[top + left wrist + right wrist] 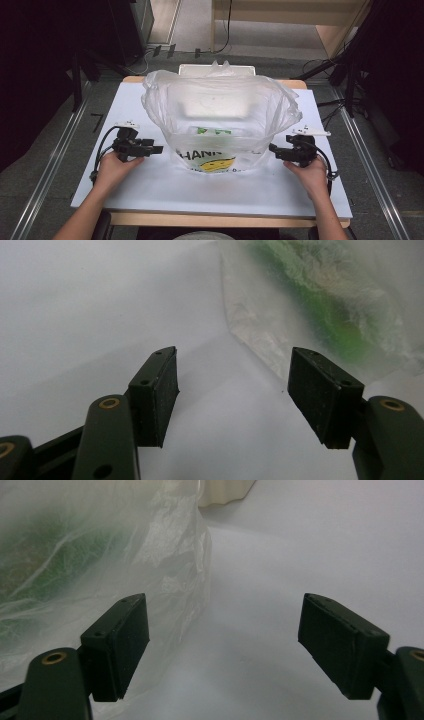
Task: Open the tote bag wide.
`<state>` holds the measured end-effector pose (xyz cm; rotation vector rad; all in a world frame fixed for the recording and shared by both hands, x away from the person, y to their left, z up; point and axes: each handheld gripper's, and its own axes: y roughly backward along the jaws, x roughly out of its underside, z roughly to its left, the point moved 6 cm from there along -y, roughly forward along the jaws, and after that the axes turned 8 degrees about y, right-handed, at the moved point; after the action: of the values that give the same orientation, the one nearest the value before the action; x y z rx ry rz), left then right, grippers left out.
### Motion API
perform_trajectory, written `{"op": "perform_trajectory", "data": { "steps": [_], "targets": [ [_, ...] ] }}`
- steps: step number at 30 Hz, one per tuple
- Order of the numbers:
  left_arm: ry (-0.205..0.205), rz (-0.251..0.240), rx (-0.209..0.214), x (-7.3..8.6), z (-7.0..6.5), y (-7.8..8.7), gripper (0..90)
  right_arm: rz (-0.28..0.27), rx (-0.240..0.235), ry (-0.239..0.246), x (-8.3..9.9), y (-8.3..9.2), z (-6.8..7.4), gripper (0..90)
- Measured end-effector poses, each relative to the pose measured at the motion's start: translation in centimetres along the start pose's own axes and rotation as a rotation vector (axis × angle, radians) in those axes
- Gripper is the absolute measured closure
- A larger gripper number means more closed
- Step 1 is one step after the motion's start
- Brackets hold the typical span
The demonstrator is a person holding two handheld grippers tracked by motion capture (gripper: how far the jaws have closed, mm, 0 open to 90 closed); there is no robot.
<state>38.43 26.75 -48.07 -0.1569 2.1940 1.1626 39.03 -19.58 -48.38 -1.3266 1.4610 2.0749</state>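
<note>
While plastic bag (220,107) stands between, left tool (159,149), right tool (273,148) gape, empty.

Two handheld black grippers: the left gripper (159,149) and right gripper (272,148) each carry a pale three-cornered plate on top and a looping black cable. Their jaws are flat black pads (161,395) with brass-ringed screw holes. The forearms are bare.

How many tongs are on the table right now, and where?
2. The left tongs sit at the plastic bag's left side, the right tongs at its right side. Both are open and hold nothing.
</note>
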Motion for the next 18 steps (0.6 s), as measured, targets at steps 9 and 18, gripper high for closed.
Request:
{"op": "perform_trajectory", "data": {
  "steps": [9,18],
  "targets": [
    [-0.050,-0.003,-0.041,0.09,0.04,-0.03,37.7,-0.034,-0.021,0.012,-0.36,0.29,0.01,31.9],
    [-0.053,-0.003,-0.052,0.24,0.09,-0.06,37.5,-0.035,-0.036,0.012,-0.58,0.41,-0.15,35.6]
  ]
}}
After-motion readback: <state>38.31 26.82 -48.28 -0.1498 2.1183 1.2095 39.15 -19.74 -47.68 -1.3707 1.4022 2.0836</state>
